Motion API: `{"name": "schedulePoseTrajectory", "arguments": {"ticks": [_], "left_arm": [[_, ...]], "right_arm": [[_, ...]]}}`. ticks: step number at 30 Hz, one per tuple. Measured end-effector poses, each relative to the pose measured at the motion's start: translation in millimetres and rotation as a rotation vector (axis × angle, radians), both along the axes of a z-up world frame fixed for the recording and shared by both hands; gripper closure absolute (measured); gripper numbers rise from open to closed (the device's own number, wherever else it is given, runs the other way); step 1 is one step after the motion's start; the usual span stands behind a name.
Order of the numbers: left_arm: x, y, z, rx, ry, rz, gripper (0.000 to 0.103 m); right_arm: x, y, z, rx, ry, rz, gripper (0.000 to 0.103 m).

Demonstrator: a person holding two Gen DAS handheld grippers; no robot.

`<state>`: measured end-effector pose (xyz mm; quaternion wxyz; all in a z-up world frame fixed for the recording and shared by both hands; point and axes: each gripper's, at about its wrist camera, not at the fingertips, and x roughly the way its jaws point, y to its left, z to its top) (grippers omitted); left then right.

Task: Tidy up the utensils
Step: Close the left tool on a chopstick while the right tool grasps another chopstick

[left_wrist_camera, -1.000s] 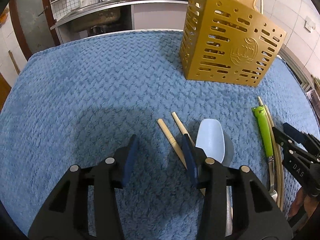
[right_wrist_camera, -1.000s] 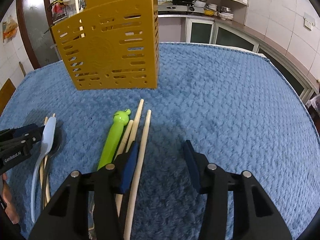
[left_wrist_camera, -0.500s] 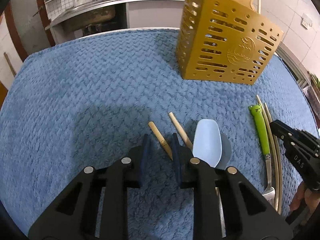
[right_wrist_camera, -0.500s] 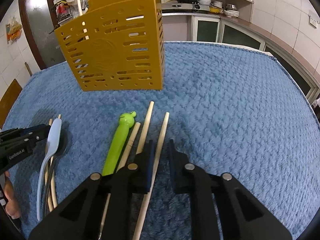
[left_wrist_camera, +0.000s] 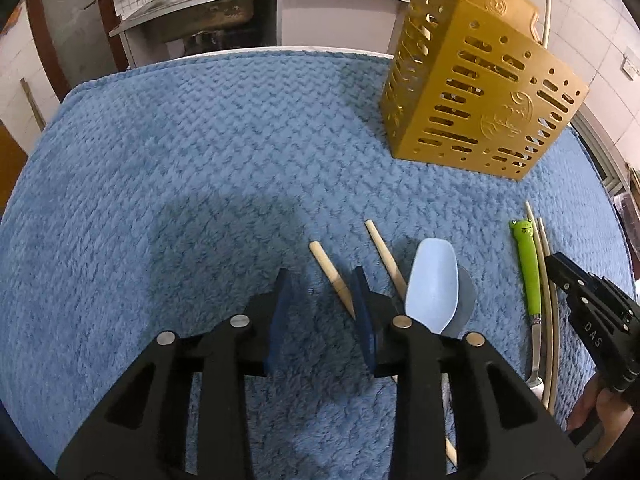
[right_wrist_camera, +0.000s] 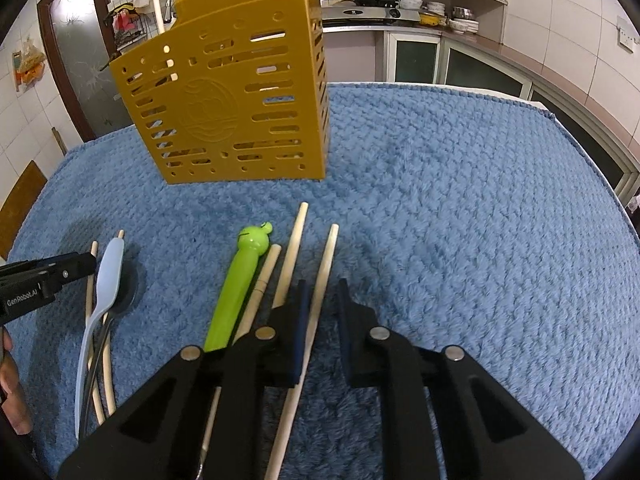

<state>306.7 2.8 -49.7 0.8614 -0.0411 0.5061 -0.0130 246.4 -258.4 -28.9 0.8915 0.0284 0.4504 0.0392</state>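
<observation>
A gold slotted caddy (left_wrist_camera: 472,96) (right_wrist_camera: 232,96) stands upright on the blue towel (left_wrist_camera: 200,184), with pale sticks poking out of its top. My left gripper (left_wrist_camera: 320,276) is low over a wooden chopstick (left_wrist_camera: 332,276). Its jaws are opening, and the stick lies between them beside the right pad. A second chopstick (left_wrist_camera: 386,258) and a light blue spoon (left_wrist_camera: 432,284) (right_wrist_camera: 108,272) lie just right of it. My right gripper (right_wrist_camera: 322,284) straddles a pale chopstick (right_wrist_camera: 326,264) with a narrow gap left at the right pad. A green frog-handled fork (right_wrist_camera: 240,284) (left_wrist_camera: 528,268) lies to its left.
A dark spoon (left_wrist_camera: 466,296) lies under the blue one. Two more pale chopsticks (right_wrist_camera: 290,256) sit between the fork and my right gripper. A kitchen counter with a sink (left_wrist_camera: 208,4) runs behind the table, and cabinets (right_wrist_camera: 480,68) stand at the right. A hand (right_wrist_camera: 12,392) shows at the left edge.
Both grippers' jaws drew in from wide. The right ones narrowed around the pale chopstick and stayed. The left ones narrowed around the wooden chopstick, then spread a little.
</observation>
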Motion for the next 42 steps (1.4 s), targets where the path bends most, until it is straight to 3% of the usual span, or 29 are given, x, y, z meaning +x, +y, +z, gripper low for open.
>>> {"name": "schedulePoseTrajectory", "arguments": {"ticks": [6, 10, 11, 14, 24, 31, 42], "left_arm": [[5.2, -9.1, -6.0, 0.033, 0.015, -0.009, 0.065], [12.2, -20.0, -8.1, 0.097, 0.015, -0.025, 0.065], [12.8, -19.3, -7.7, 0.094, 0.018, -0.026, 0.067], [14.5, -16.4, -5.6, 0.067, 0.008, -0.036, 0.087], [12.6, -10.2, 1.1, 0.001, -0.011, -0.065, 0.089], [4.1, -19.2, 12.2, 0.036, -0.046, -0.107, 0.09], [20.4, -36.7, -2.5, 0.131, 0.04, -0.144, 0.09]], "right_arm": [[0.1, 1.0, 0.3, 0.0, 0.0, -0.001, 0.089], [0.2, 0.7, 0.2, -0.006, 0.001, -0.001, 0.089], [0.1, 0.9, 0.1, -0.008, 0.002, 0.0, 0.089], [-0.5, 2.5, 0.3, -0.014, 0.002, 0.002, 0.089], [-3.8, -1.9, 6.3, 0.023, -0.003, 0.008, 0.096], [-2.9, -5.5, 5.8, 0.037, 0.018, 0.015, 0.096], [10.4, 6.8, 3.9, -0.032, 0.092, 0.001, 0.094]]}}
